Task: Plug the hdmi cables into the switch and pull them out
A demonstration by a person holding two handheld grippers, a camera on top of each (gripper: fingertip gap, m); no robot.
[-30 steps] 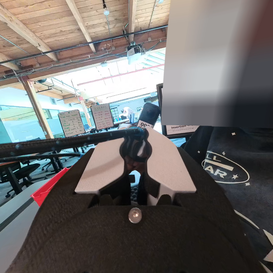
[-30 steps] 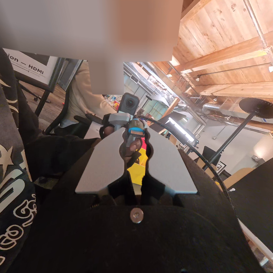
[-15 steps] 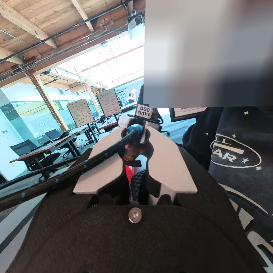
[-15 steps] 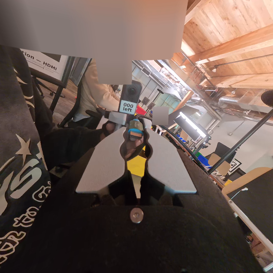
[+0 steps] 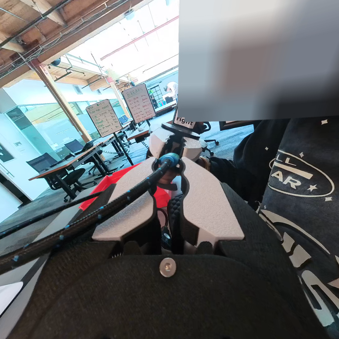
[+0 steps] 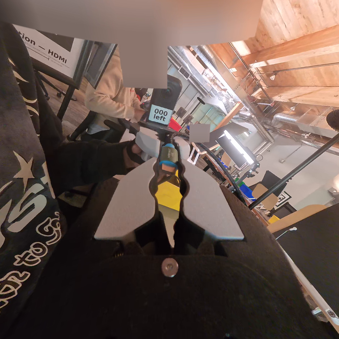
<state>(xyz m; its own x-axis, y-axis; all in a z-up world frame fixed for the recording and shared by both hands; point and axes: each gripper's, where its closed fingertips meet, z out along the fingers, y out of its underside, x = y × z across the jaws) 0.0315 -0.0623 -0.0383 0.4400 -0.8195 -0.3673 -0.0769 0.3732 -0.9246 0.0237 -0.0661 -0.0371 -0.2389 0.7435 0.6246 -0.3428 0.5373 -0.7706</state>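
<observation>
My left gripper [image 5: 168, 161] is shut on the HDMI plug [image 5: 169, 159], gripping it near its blue collar. The braided black cable [image 5: 110, 205] runs back over the left finger to the lower left. My right gripper [image 6: 168, 163] faces it tip to tip. In the right wrist view the olive plug with blue bands [image 6: 168, 156] points its gold end between my right tips. I cannot tell whether they pinch it. The left gripper's white fingers [image 6: 146, 145] show behind the plug. I cannot make out the switch.
Both grippers are held in the air in front of a person's dark sweatshirt [image 5: 293, 183]. A red bin [image 5: 110, 181] and a yellow bin [image 6: 168, 194] lie below. Desks and chairs [image 5: 73, 161] stand at left, a black stand pole [image 6: 293, 174] at right. A second thin cable [image 5: 55, 211] runs lower left.
Both grippers have tilted downward together, still facing each other. The cable has swung from lying across my left tips to trailing back toward the lower left. The plug stays in my left gripper.
</observation>
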